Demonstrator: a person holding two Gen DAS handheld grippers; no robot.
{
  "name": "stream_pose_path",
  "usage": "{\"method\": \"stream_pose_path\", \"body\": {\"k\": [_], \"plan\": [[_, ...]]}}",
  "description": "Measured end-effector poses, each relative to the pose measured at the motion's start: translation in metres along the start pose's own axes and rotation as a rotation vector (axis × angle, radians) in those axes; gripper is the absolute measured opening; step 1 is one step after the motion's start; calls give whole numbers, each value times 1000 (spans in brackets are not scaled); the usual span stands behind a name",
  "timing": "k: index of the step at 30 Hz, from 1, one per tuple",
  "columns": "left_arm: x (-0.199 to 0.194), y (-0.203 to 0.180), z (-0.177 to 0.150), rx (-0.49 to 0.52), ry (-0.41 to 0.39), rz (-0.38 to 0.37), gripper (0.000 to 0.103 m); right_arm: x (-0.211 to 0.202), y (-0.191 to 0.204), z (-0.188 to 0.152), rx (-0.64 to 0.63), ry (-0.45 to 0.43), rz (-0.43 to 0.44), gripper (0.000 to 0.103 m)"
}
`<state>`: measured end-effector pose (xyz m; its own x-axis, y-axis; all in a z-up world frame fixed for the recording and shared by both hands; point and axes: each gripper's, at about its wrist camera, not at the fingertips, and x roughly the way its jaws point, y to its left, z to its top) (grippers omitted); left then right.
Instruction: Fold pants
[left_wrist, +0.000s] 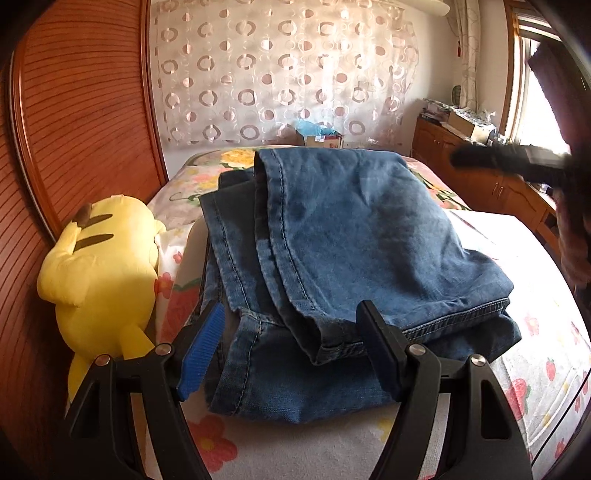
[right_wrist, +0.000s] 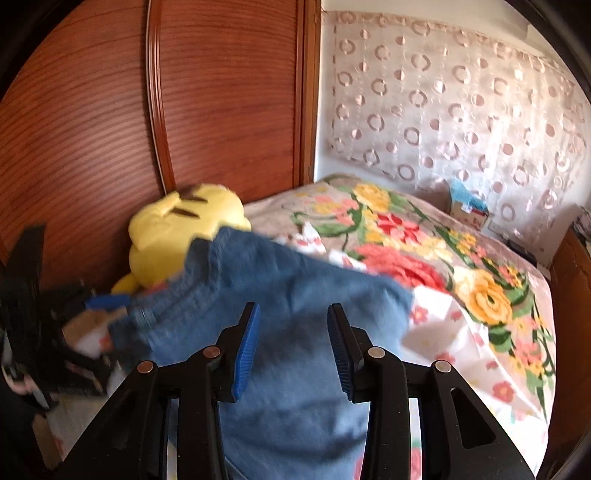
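Blue denim pants lie folded in a thick stack on the flowered bedspread. My left gripper is open at the near hem edge of the stack, its fingers either side of the cloth, holding nothing. The other gripper shows blurred at the far right of the left wrist view, above the bed. In the right wrist view my right gripper is open and empty above the pants. The left gripper appears blurred at that view's left edge.
A yellow plush toy lies left of the pants against the wooden headboard; it also shows in the right wrist view. A wooden cabinet with clutter stands at the right. A patterned curtain hangs behind the bed.
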<state>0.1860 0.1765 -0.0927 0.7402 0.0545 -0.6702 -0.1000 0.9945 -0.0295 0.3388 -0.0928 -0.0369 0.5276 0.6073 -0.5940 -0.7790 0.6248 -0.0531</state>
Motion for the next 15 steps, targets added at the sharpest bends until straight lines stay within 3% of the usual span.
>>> {"method": "stream_pose_path", "body": {"k": [4,15], "plan": [[3,0,-2,2,9,-2,74,7,5,-17,18,53,-21,39],[17,0,-9,4,52,25,74,-21,14,-53,66,127,-52,40]]}}
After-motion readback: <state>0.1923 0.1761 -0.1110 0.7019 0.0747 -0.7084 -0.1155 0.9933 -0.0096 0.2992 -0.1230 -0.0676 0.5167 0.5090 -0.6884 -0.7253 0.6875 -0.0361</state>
